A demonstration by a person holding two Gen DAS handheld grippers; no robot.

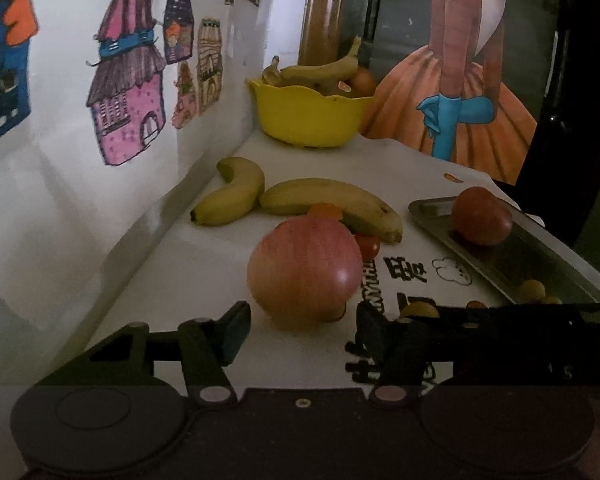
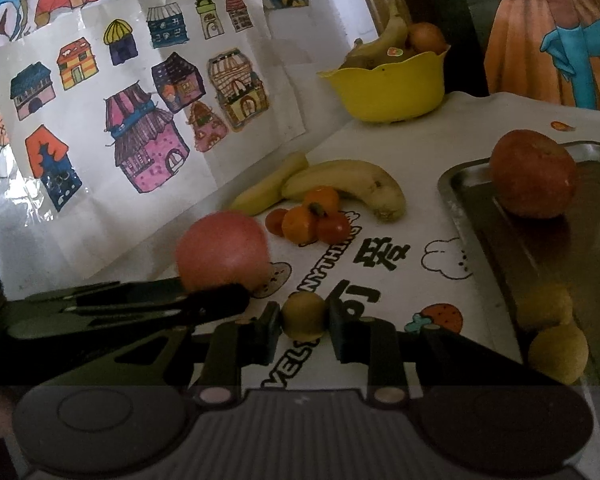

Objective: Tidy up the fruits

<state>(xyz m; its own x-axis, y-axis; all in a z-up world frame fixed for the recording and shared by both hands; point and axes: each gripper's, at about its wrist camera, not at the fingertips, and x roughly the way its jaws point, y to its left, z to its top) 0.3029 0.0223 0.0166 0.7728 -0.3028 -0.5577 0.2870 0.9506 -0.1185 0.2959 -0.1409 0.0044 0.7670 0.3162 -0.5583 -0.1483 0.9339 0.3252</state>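
A large pink-red apple (image 1: 304, 268) rests on the printed white tablecloth (image 1: 204, 280). My left gripper (image 1: 302, 322) is open, one finger on each side of the apple's near base, with a gap showing at the left finger. In the right wrist view my right gripper (image 2: 305, 330) is shut on a small yellow-green round fruit (image 2: 304, 316) just above the cloth. The apple (image 2: 222, 252) lies to its left, with a left finger (image 2: 216, 300) against its near side. A metal tray (image 2: 472, 216) on the right holds a red apple (image 2: 534, 172) and two small yellow fruits (image 2: 558, 354).
Two bananas (image 1: 332, 200) and a cluster of small orange and red fruits (image 2: 308, 220) lie behind the apple. A yellow bowl (image 1: 308, 116) with bananas and an orange stands at the back by the wall. Drawings of houses (image 2: 140, 140) lean along the left wall.
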